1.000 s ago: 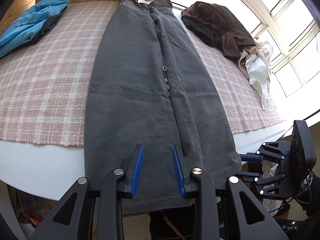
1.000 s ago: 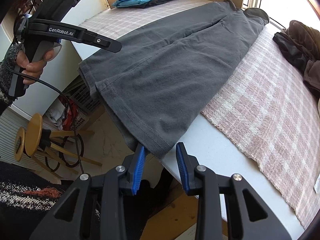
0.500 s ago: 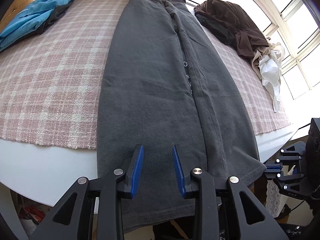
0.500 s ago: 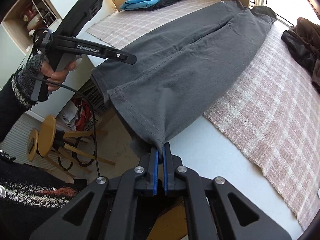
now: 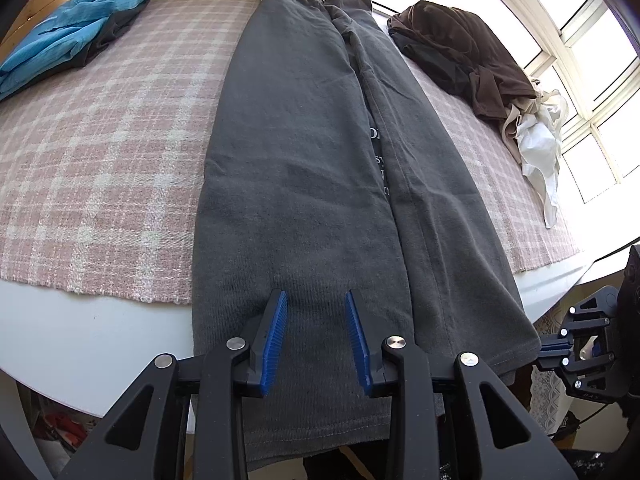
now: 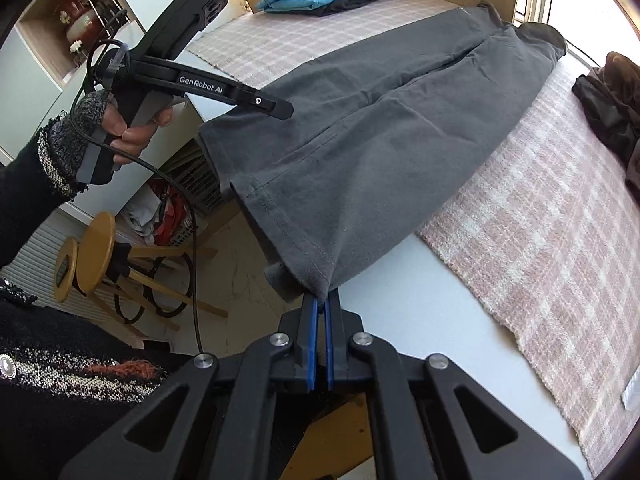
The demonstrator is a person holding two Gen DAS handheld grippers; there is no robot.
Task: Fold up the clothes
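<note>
Right gripper [image 6: 319,312] now clamped on grey trousers' [image 6: 360,152] hem corner — left gripper [image 5: 316,334] apart above hem

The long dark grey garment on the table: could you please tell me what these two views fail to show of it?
- Long dark grey garment: its white lettering is tucked into the centre fold in the left wrist view.
- Its hanging hem corner is hidden between the pads of the right gripper.
- Its lower hem sits behind the left gripper.

Our left wrist view looks steeply down from the near edge of the tabletop [image 5: 80,332], close above the grey trousers [image 5: 304,152], facing the window [image 5: 568,12]; our right wrist view sits at the trousers' hem corner, facing along them; both share trousers and plaid cloth [image 6: 560,216].
</note>
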